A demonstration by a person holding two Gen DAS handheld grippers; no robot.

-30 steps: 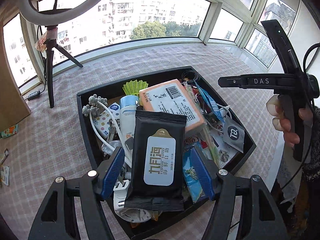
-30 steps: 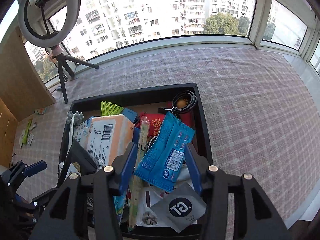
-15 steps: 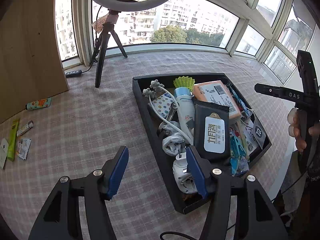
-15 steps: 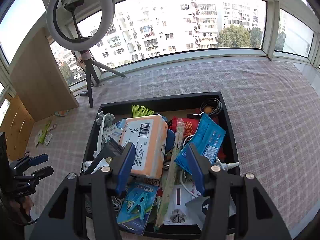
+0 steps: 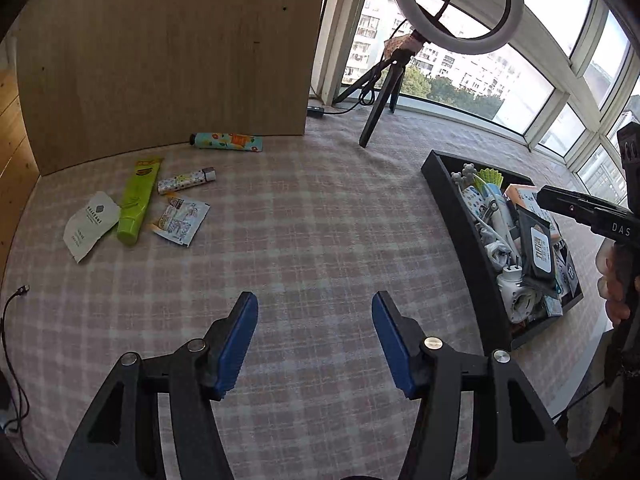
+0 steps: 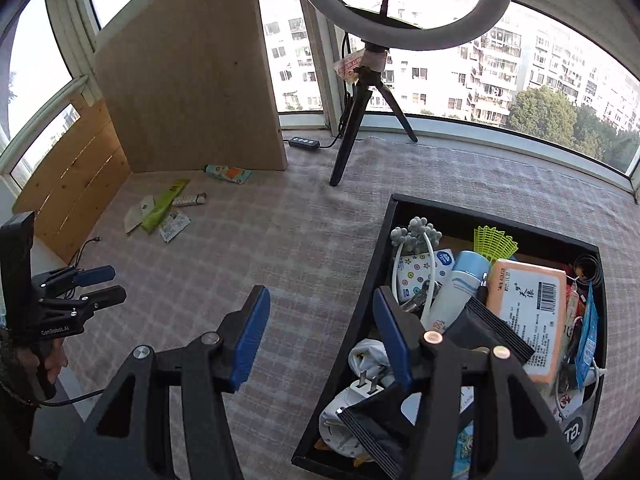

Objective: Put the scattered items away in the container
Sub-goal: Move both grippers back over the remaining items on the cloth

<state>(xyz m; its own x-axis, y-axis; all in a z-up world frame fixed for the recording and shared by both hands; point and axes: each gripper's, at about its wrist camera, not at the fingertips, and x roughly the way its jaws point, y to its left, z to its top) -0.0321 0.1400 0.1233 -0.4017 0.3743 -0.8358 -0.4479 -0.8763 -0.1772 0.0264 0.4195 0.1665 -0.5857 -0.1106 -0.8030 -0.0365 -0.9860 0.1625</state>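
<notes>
Surface: I am looking at a pink-and-white checked cloth (image 5: 320, 216) that is covering the whole work surface out to the window edge.
Windows: I am seeing curved bay windows (image 6: 500, 68) wrapping around the far edge, with pale frames.
Light: I am getting bright daylight coming in through the glass; apartment blocks and green trees are showing outside.
Panel: I am seeing a bare wooden board (image 5: 168, 52) standing upright at the far left corner of the surface.
Side wall: I am making out wooden planks (image 6: 72, 184) running along the left edge.
Ring light: I am noting a ring light (image 6: 404, 8) on a black tripod (image 6: 352, 128) standing at the far edge, its cable leading to a black controller (image 6: 304, 143) by the sill.
</notes>
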